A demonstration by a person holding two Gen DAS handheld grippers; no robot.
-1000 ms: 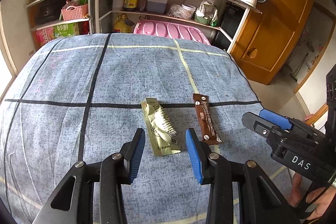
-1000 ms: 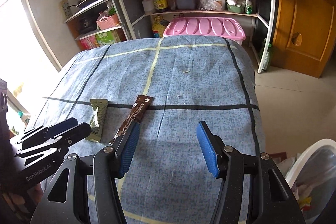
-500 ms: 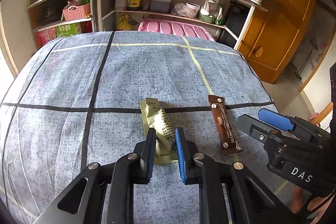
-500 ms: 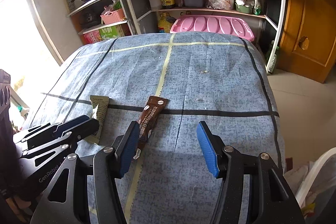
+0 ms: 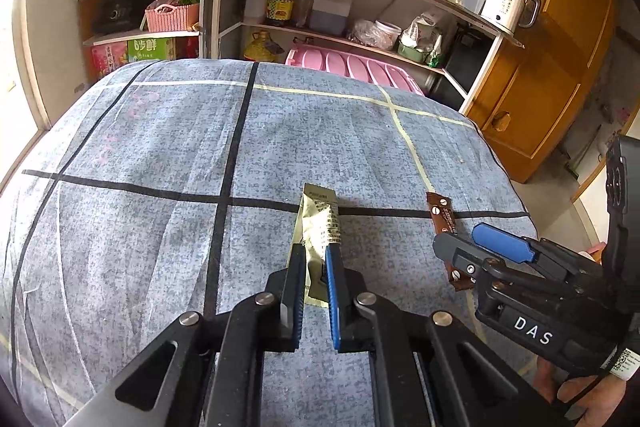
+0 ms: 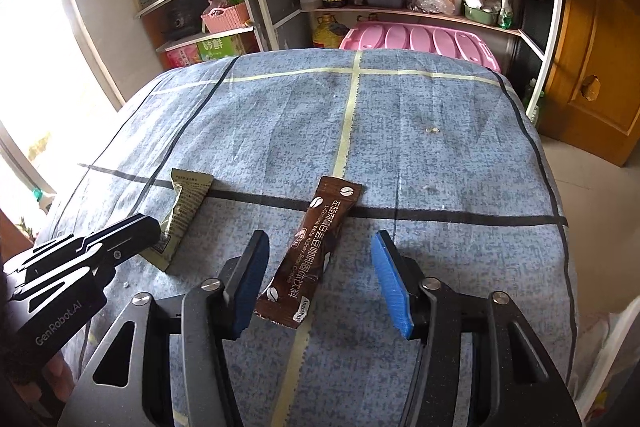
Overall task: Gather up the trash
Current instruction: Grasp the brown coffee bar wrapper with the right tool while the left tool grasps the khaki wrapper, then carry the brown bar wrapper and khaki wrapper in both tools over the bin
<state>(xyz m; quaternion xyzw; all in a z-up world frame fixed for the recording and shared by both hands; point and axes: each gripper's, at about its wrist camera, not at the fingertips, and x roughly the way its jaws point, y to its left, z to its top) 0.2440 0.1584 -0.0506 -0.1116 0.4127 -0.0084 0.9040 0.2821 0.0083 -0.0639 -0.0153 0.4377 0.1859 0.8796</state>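
Pickup step: our left tongs [image 5: 316, 259] pinch the green sachet [image 5: 319, 227] on the desk [image 5: 140, 227]. Right tongs [image 6: 318, 267], half-open and just been narrowing, straddle the brown sachet [image 6: 316, 251] unpressed; next we close, then lift both

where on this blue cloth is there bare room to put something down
The blue cloth is bare from the black cross line to the far edge by the pink lid, and on its left half. It is crowded near the middle: green packet in the left gripper, brown packet between the right gripper's fingers.
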